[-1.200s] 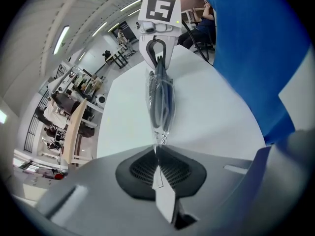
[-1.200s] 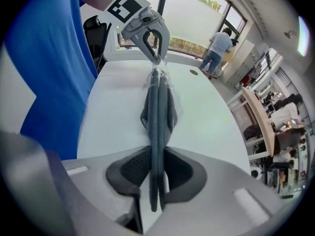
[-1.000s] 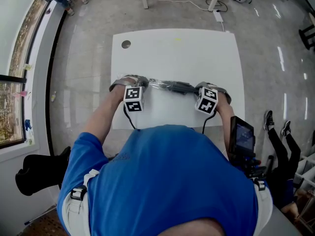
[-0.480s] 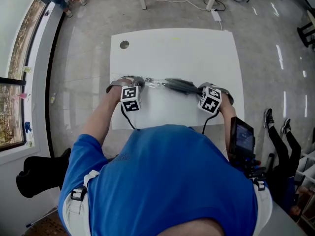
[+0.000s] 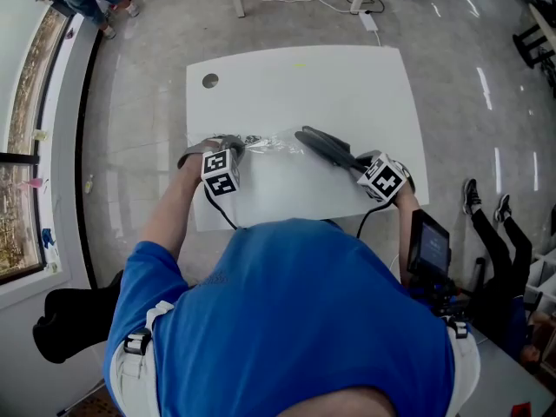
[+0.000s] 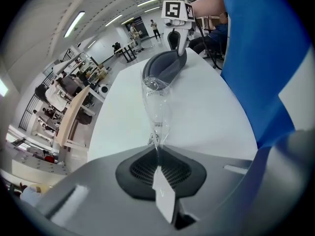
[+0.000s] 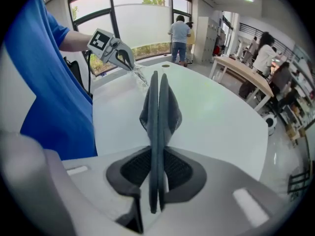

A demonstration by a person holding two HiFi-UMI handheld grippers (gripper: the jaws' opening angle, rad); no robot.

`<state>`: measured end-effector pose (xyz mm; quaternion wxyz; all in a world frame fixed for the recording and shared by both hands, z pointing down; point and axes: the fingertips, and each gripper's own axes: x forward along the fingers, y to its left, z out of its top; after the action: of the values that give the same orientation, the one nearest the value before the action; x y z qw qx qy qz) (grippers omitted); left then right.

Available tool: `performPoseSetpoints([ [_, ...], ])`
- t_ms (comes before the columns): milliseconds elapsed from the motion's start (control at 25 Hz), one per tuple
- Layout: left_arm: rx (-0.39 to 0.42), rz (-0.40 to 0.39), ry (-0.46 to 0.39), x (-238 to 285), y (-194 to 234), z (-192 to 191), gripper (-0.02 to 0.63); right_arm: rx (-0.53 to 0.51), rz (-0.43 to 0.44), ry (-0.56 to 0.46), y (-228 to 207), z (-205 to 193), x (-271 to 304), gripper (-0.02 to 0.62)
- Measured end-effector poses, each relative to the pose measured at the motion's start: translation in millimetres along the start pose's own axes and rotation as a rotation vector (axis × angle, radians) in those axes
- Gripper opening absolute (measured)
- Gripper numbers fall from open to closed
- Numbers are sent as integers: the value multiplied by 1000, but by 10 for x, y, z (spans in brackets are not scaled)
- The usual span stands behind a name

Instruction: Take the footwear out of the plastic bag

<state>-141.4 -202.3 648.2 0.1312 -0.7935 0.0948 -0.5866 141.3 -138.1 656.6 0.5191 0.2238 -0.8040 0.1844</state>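
Observation:
A pair of flat dark grey slippers (image 5: 326,147) hangs just above the white table (image 5: 347,85), held edge-on. My right gripper (image 5: 354,162) is shut on their near end (image 7: 157,113). A clear plastic bag (image 5: 271,142) stretches from their far tip to my left gripper (image 5: 236,142), which is shut on the bag's crumpled end (image 6: 156,142). In the left gripper view the bag's open mouth (image 6: 156,86) meets the slippers' tip (image 6: 165,67). I cannot tell whether the tip is still inside. Most of the slippers is outside the bag.
A round cable hole (image 5: 210,81) sits in the table's far left corner. A black screen device (image 5: 428,242) hangs at my right side. Table legs and a cable (image 5: 330,5) are on the floor beyond the table, and people stand far off by the window (image 7: 179,36).
My right gripper has moved right and rolled, drawing the slippers further out of the bag and swinging them diagonal. The left gripper has stayed near its place, still gripping the bag.

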Motion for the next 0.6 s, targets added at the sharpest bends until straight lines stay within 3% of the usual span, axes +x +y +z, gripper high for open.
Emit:
performPoseSetpoints([
  [200,-8,-9,-8,42,114,-63,9,191,19,-61,-109,-59,39,71],
  [400,-7,-13,-45,-246,-111,-44,9,399,43,-126,153,-178,-101,71],
  [600,-29,-14,-92,-375,-154,74,9,565,74,-186,83,-241,-126,71],
])
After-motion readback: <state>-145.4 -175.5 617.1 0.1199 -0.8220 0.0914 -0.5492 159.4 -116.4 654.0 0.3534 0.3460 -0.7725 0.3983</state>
